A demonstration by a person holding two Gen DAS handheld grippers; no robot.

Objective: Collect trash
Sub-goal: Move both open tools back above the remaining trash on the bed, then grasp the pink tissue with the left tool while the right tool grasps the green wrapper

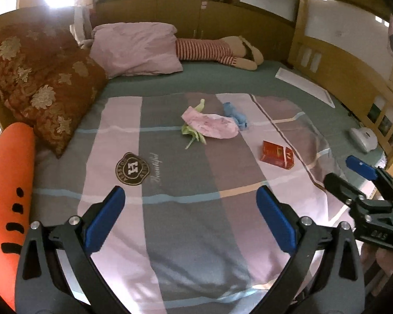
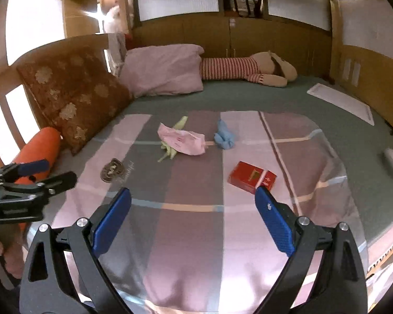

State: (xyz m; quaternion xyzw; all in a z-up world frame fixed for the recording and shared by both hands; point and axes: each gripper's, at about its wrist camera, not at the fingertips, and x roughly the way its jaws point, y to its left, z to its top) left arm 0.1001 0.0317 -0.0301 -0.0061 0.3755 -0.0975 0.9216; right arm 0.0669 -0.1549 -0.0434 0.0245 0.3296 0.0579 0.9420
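Trash lies on the striped blanket (image 1: pixel 170 172) of a bed: a pink crumpled bag (image 1: pixel 212 125) (image 2: pixel 183 141) over a green scrap (image 1: pixel 194 133) (image 2: pixel 170 149), a blue wad (image 1: pixel 234 116) (image 2: pixel 224 137), and a red cigarette pack (image 1: pixel 277 155) (image 2: pixel 252 177). My left gripper (image 1: pixel 190 196) is open and empty, well short of the trash. My right gripper (image 2: pixel 192 196) is open and empty, its right finger just before the red pack. The right gripper also shows in the left wrist view (image 1: pixel 348 172), and the left gripper in the right wrist view (image 2: pixel 52 172).
A brown floral cushion (image 1: pixel 47 86), an orange bolster (image 1: pixel 7 196), a pink pillow (image 1: pixel 136 49) and a striped plush toy (image 1: pixel 217 51) line the left and far sides. A white flat sheet (image 1: pixel 304 86) and a white device (image 1: pixel 364 137) lie at the right. Wooden walls surround the bed.
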